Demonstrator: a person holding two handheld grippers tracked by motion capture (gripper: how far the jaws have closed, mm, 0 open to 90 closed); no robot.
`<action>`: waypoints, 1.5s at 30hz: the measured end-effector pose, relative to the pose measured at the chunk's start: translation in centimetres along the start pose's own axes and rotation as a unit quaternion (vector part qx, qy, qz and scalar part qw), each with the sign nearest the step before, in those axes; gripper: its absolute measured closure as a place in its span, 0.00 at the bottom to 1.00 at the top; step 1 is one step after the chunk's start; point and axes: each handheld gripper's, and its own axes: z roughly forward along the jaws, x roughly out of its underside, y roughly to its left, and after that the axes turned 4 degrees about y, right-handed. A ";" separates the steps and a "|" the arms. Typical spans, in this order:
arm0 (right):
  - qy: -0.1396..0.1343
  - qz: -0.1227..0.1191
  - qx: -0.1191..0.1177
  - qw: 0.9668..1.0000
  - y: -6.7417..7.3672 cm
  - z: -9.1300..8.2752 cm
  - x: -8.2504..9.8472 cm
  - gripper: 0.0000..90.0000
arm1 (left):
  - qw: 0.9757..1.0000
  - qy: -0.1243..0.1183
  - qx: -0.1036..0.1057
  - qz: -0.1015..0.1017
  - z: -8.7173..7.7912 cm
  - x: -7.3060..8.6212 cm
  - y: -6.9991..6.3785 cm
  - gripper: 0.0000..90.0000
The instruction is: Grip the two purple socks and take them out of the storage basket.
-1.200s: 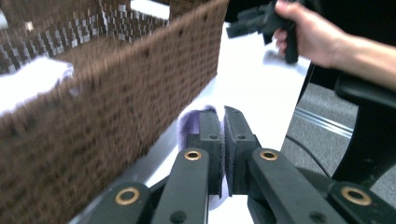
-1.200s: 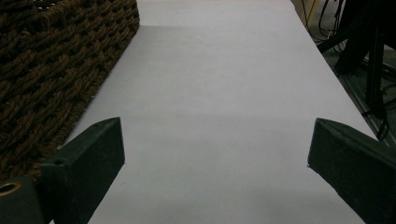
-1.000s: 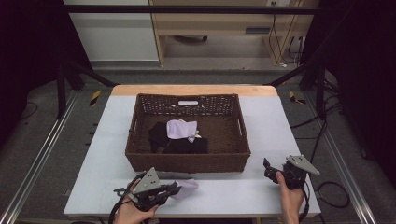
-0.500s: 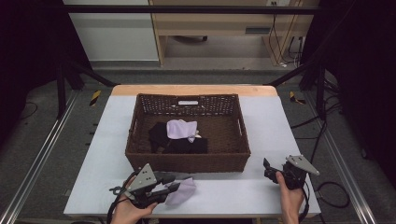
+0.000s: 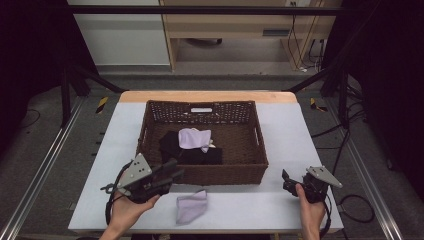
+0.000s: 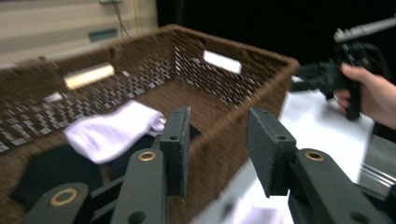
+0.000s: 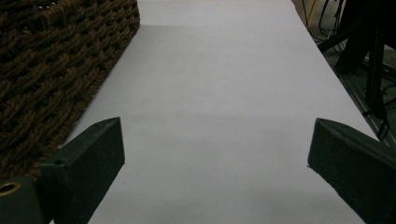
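left claw (image 5: 172, 175): your jaws have just been opening, nothing between them, up by the basket (image 5: 202, 175) front wall | lilac cloth (image 5: 190, 206): flat on the worktop (image 5: 250, 205), just below that claw, not touching | right claw (image 5: 286, 180): jaws wide apart, empty, over bare worktop right of the basket

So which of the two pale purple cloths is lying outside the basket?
The pale purple cloth on the table, in front of the basket by the left gripper; the other pale purple cloth lies inside.

A cloth (image 5: 190, 207) lies on the table (image 5: 250, 210) before the basket (image 5: 202, 175).
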 end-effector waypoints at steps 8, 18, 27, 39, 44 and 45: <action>0.002 0.000 -0.001 1.000 0.0 0.0 0.0 0.05 | 0.999 -0.001 -0.040 -0.015 1.4 -2.9 3.0 0.59; 0.002 0.000 -0.003 1.000 -0.1 0.0 0.0 0.05 | 0.997 0.006 -0.077 -0.025 4.4 -5.4 6.3 0.56; 0.004 0.000 -0.006 1.000 -0.1 0.1 -0.1 0.05 | 0.992 0.043 -0.110 -0.035 7.8 -5.2 8.9 0.55; 0.005 0.000 -0.009 1.000 -0.1 0.2 -0.1 0.05 | 0.981 0.116 -0.150 -0.052 12.1 -3.1 11.2 0.54; 0.005 0.000 -0.008 1.000 -0.1 0.2 -0.1 0.05 | 0.975 0.155 -0.153 -0.047 13.4 -1.8 11.6 0.53; 0.005 0.000 -0.008 1.000 -0.1 0.2 -0.1 0.05 | 0.975 0.155 -0.153 -0.047 13.4 -1.8 11.6 0.53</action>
